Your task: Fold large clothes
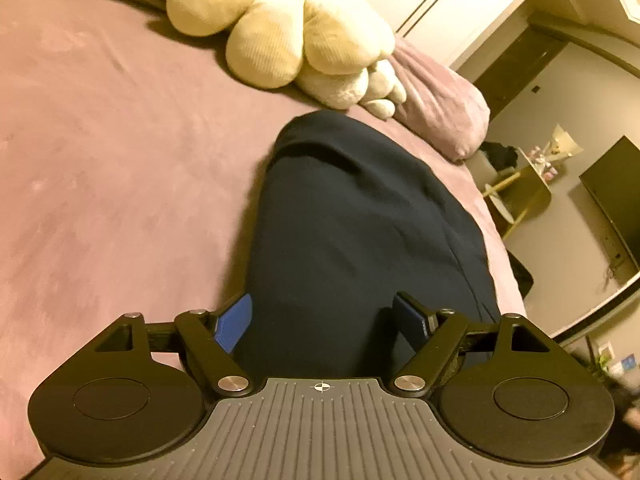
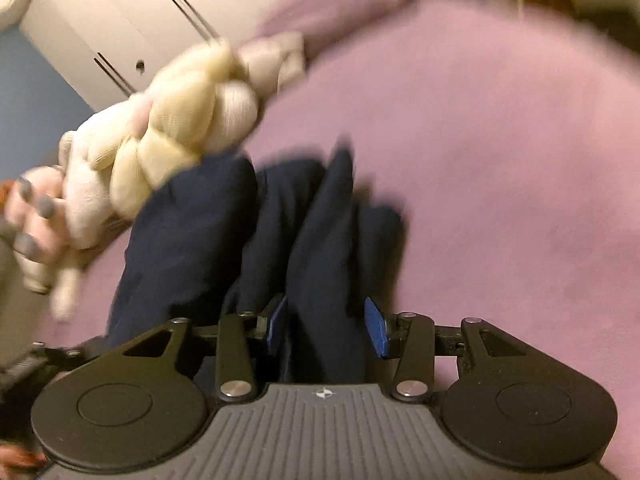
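A dark navy garment (image 1: 352, 216) lies bunched lengthwise on the pink bed cover (image 1: 120, 168). In the left wrist view my left gripper (image 1: 322, 322) hovers over its near end. Its blue pads (image 1: 234, 326) stand wide apart and bare, with cloth below the gap. The right wrist view is blurred. There the navy garment (image 2: 208, 232) rises in ridges toward my right gripper (image 2: 326, 326). A thick fold stands between the narrower-set fingers (image 2: 377, 330). Both pad faces show, so the fold is not pinched. A person's hand (image 2: 34, 216) with grey nails appears at the left edge.
A cream flower-shaped plush cushion (image 1: 280, 28) and a pink pillow (image 1: 440, 104) lie at the head of the bed. The bed's edge (image 1: 496, 216) runs close past the garment, with a small table (image 1: 520, 184) and a dark screen (image 1: 612, 196) beyond. White wardrobe doors (image 2: 120, 12) stand behind.
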A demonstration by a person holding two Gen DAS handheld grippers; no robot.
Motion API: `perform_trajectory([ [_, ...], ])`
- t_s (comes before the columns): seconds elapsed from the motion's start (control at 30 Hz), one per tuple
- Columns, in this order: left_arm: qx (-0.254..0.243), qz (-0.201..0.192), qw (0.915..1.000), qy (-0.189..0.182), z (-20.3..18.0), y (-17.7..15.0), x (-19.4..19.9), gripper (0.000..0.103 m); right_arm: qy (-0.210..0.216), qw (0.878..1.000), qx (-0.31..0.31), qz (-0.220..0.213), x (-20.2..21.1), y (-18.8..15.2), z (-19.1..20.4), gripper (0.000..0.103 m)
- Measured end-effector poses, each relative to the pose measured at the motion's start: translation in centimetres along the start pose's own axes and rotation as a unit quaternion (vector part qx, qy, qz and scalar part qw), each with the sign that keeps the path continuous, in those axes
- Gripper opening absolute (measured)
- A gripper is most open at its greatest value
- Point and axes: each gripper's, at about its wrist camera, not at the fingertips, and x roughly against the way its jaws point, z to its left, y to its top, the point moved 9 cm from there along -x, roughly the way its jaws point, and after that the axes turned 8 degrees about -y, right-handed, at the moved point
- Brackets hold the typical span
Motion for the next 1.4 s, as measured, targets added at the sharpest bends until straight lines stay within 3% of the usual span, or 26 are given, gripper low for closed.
perform_trajectory([
  [0.07,-0.008,0.000,0.9999,0.009,-0.6,-1.3,0.7,0.083,-0.022,0.995,0.062,-0.076,3.9,0.7,2.4,0.043],
  [0.1,-0.017,0.006,0.9998,0.014,-0.9,-1.7,0.7,0.084,-0.004,0.991,0.089,-0.096,5.1,0.5,4.3,0.041],
  [0.2,-0.043,0.020,0.9983,0.034,-1.0,-2.9,0.7,0.085,0.068,0.981,0.161,-0.087,6.4,-2.4,9.6,0.029],
  [0.23,-0.046,0.027,0.9980,0.034,-0.9,-3.0,0.4,0.087,0.064,0.978,0.181,-0.079,6.0,-3.3,10.6,0.025],
  [0.3,-0.064,0.043,0.9959,0.047,-0.8,-3.8,-0.4,0.093,0.001,0.976,0.209,-0.067,4.2,-4.8,10.5,0.025],
  [0.4,-0.087,0.056,0.9926,0.064,-0.7,-4.8,-2.0,0.098,-0.045,0.967,0.244,-0.056,1.9,-7.0,8.8,0.026],
  [0.47,-0.062,0.059,0.9942,0.065,-0.1,-4.9,-2.4,0.103,-0.065,0.959,0.269,-0.063,1.0,-7.7,8.2,0.026],
  [0.57,-0.001,0.069,0.9959,0.058,1.0,-5.4,-1.0,0.103,-0.071,0.965,0.248,-0.049,0.8,-7.3,8.2,0.029],
  [0.6,-0.001,0.071,0.9958,0.058,0.9,-5.6,-0.2,0.103,-0.078,0.965,0.247,-0.042,0.9,-7.1,8.5,0.035],
  [0.63,-0.009,0.072,0.9958,0.057,0.7,-6.0,0.9,0.103,-0.090,0.963,0.249,-0.038,1.4,-7.0,8.5,0.051],
  [0.7,-0.027,0.067,0.9957,0.059,0.2,-6.7,3.2,0.103,-0.126,0.962,0.240,-0.036,1.9,-6.5,9.0,0.070],
  [0.77,-0.049,0.074,0.9936,0.069,-0.2,-7.8,5.0,0.103,-0.137,0.967,0.214,-0.020,4.1,-7.3,8.1,0.073],
  [0.9,-0.117,0.099,0.9808,0.120,-0.8,-9.8,7.2,0.103,-0.163,0.972,0.167,0.009,8.2,-10.2,6.0,0.085],
  [1.1,-0.155,0.087,0.9757,0.128,-2.4,-9.9,9.3,0.103,-0.162,0.971,0.153,0.083,10.1,-14.1,6.2,0.088],
  [1.2,-0.170,0.079,0.9711,0.148,-2.7,-9.9,10.0,0.103,-0.167,0.969,0.161,0.085,11.2,-14.6,7.2,0.090],
  [1.27,-0.181,0.076,0.9673,0.160,-2.9,-9.8,10.3,0.103,-0.172,0.968,0.169,0.076,11.6,-14.2,8.1,0.097],
  [1.4,-0.190,0.073,0.9653,0.164,-3.1,-9.5,10.7,0.103,-0.174,0.968,0.168,0.064,12.2,-13.5,9.0,0.102],
])
